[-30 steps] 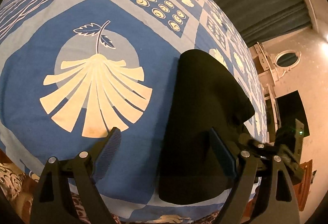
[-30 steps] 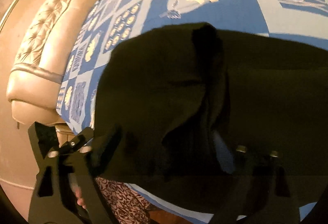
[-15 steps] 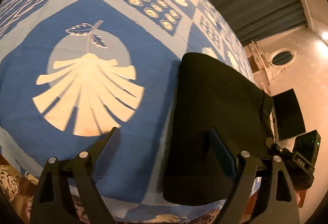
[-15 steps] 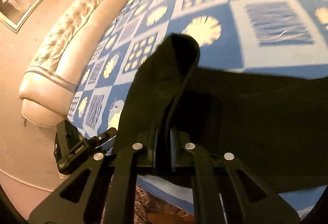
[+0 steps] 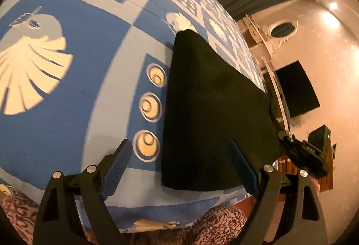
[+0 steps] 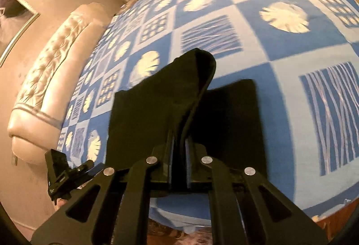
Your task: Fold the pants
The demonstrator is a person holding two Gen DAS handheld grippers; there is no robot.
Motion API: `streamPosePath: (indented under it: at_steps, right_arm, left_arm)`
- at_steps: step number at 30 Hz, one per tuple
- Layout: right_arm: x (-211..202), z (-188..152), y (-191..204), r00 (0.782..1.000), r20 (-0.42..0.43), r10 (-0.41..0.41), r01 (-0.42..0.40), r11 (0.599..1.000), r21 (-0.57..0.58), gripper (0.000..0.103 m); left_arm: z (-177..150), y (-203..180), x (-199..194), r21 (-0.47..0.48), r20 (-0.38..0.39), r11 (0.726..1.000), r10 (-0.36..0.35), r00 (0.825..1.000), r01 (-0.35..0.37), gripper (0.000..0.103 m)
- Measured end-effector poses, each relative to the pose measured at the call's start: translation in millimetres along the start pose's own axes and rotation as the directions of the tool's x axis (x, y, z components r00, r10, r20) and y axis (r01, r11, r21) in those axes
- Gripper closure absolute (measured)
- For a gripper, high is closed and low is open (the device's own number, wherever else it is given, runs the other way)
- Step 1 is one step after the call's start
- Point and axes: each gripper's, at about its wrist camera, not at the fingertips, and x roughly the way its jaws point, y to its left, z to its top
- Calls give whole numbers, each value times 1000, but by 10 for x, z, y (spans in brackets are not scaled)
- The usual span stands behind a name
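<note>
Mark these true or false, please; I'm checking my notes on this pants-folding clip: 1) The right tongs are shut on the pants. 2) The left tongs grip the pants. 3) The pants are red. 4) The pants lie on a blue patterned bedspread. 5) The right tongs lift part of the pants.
1) True: the right tongs are shut on a fold of the pants.
2) False: the left tongs are open and hold nothing.
3) False: the pants are black.
4) True: they lie on the bedspread, blue with pale shells.
5) True: the pinched fold stands up off the bedspread.
</note>
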Motion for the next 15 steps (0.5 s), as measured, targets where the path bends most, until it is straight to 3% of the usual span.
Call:
streamPosePath:
  at_steps: [9, 15]
  right_arm:
    - [89, -135, -583, 999, -32, 2, 1, 996, 89, 96]
    - [113, -180, -712, 999, -33, 33, -29, 992, 124, 96]
  left_arm:
    - [-46, 8, 180, -20, -26, 1000, 7, 1000, -8, 18]
    - [-68, 46, 208, -27, -27, 1000, 0, 1000, -1, 18]
